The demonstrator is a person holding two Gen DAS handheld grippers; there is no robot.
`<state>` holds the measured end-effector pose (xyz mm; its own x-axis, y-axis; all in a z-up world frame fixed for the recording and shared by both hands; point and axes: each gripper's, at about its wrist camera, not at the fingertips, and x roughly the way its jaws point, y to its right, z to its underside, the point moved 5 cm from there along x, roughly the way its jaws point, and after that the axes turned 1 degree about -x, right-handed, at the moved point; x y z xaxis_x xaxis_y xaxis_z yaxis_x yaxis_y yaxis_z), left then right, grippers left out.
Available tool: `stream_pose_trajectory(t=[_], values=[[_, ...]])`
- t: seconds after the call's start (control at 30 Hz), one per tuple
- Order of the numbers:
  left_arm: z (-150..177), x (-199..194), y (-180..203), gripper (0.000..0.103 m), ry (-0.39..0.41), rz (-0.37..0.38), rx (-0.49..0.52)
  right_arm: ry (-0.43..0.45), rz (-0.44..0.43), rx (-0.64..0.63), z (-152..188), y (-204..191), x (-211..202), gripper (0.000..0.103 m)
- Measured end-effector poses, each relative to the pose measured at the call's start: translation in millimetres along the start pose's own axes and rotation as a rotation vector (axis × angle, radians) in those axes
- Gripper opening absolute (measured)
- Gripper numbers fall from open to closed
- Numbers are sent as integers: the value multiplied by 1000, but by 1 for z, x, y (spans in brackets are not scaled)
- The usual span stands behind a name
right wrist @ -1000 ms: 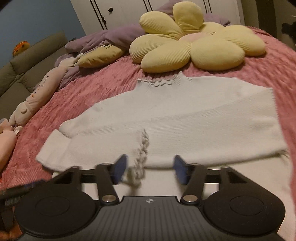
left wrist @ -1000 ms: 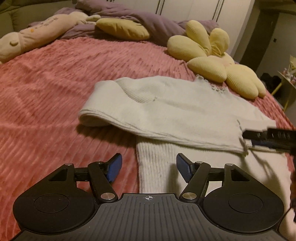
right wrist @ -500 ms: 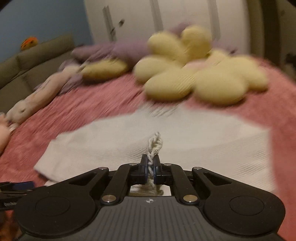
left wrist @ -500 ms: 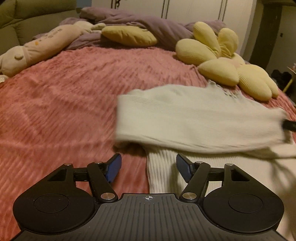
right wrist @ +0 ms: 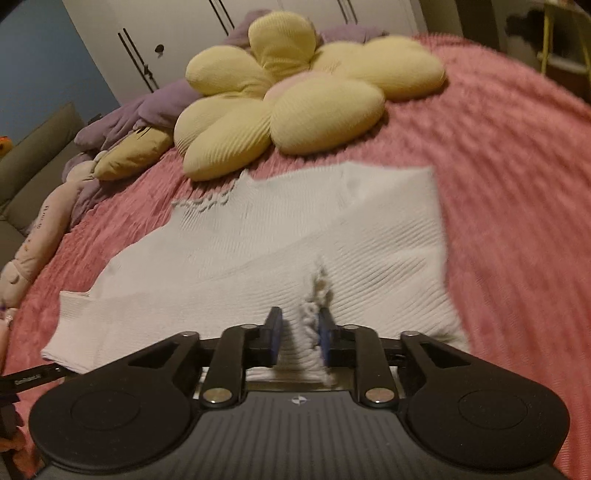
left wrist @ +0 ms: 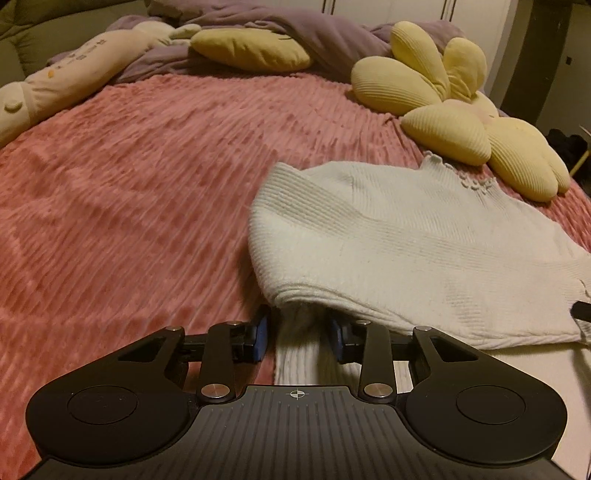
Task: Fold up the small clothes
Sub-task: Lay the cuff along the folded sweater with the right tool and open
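A small white ribbed sweater [left wrist: 424, 240] lies on the pink bedspread [left wrist: 129, 203], one sleeve folded across its body. My left gripper [left wrist: 299, 336] is at the sweater's near left edge. Its jaws are closing with ribbed fabric between them, and the pads do not clearly press on it. My right gripper [right wrist: 300, 339] is over the sweater [right wrist: 295, 229] at the frilled cuff [right wrist: 314, 299]. Its jaws are opening, and the cuff lies loose between them against the right pad. The right gripper's tip [left wrist: 581, 310] shows at the edge of the left wrist view.
A yellow flower cushion [right wrist: 295, 99] lies just beyond the sweater's collar. A purple blanket [left wrist: 295, 33], a yellow pillow [left wrist: 251, 51] and a long plush toy [left wrist: 74, 74] line the far side of the bed. White wardrobe doors [right wrist: 166, 37] stand behind.
The right gripper shut on the frilled cuff, drew the sleeve to the right across the sweater, and its jaws have now parted. The left jaws have narrowed around the sweater's near edge.
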<state>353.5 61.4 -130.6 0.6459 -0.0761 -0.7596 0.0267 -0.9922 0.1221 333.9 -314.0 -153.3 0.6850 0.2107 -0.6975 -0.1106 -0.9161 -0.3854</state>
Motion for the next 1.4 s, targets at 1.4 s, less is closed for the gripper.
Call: stream_pose_trajectory(t=[1.4], values=[[-14,-42,0,60,112,-8,11,191,308,-253,-22,30,-21,6]])
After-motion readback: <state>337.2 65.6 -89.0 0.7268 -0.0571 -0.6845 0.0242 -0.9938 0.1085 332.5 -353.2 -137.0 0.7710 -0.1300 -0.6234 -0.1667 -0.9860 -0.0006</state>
